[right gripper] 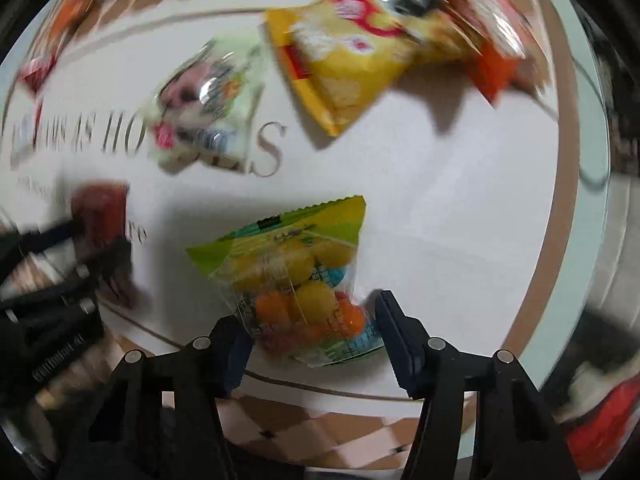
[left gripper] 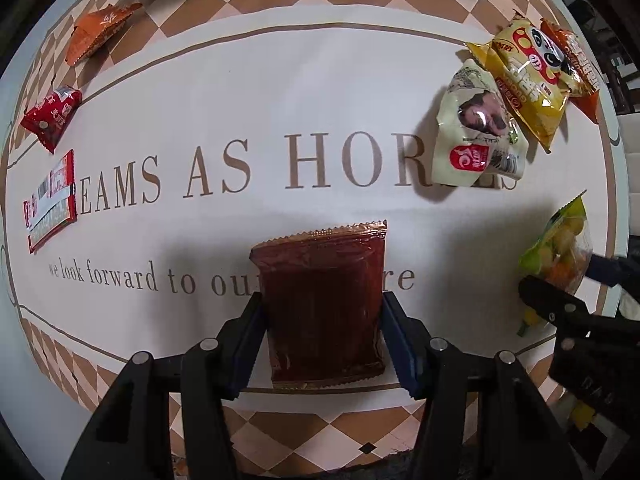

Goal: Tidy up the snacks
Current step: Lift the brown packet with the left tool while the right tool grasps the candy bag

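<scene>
My left jaws (left gripper: 320, 320) clamp the dark red packet (left gripper: 324, 300) and my right jaws (right gripper: 312, 328) pinch the candy bag (right gripper: 296, 280) (slick film, near 6 o'clock), so either could slip onto the table (left gripper: 280, 100).

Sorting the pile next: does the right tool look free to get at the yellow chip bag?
Probably not yet: the right tool straddles the candy bag. Otherwise the yellow chip bag lies uncovered beyond it across bare tablecloth.

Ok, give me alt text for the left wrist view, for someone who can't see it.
The left gripper points down with its fingers against both sides of a dark red snack packet on a printed tablecloth. Other snack bags are scattered around: cream and yellow at upper right, red and orange ones at left.
</scene>
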